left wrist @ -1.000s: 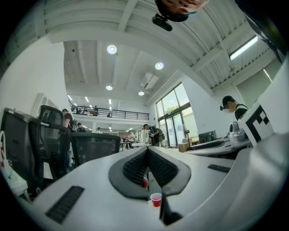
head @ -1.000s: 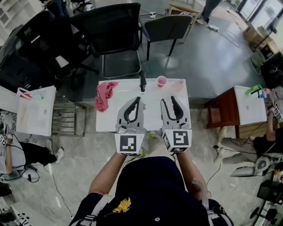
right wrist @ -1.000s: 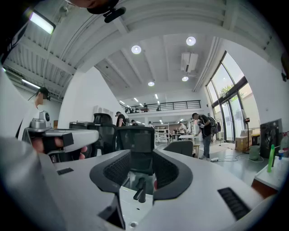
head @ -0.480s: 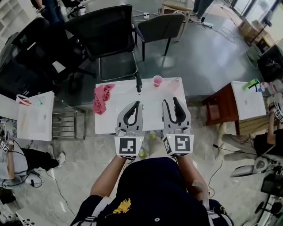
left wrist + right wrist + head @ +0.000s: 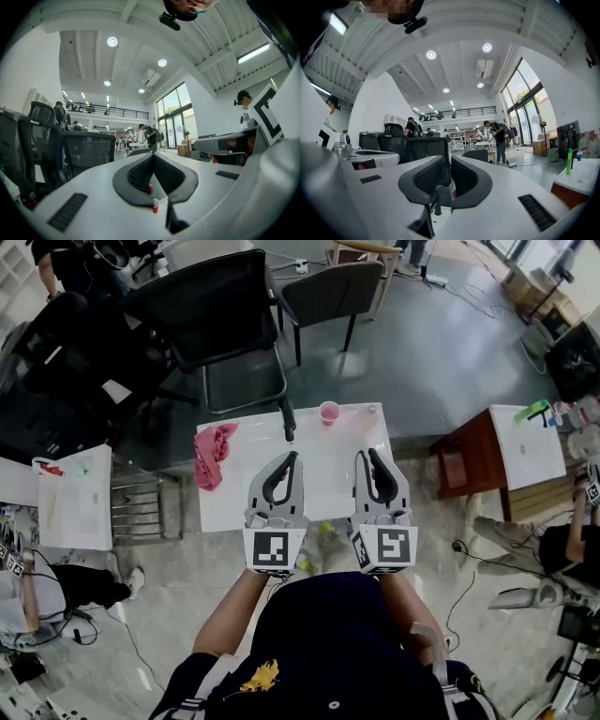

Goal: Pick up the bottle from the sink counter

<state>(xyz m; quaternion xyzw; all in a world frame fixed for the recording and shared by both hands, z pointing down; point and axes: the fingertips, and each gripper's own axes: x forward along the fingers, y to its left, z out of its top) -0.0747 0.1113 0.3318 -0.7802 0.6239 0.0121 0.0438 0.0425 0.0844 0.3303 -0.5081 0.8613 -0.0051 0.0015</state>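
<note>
the dark bottle (image 5: 288,418) stands upright at the far edge of the white table (image 5: 230,507), about midway along it. a pink cup (image 5: 328,412) sits just to its right on that same edge, and a pink cloth (image 5: 214,454) lies at the table's left end. over the table's near half the left gripper (image 5: 293,457) is clenched on nothing, while the right gripper (image 5: 367,456) beside it is closing with a thin gap showing and nothing in it, both well short of the bottle.

The left gripper (image 5: 153,155) has its fingers (image 5: 136,176) partly hiding the pink cup (image 5: 155,205).
</note>
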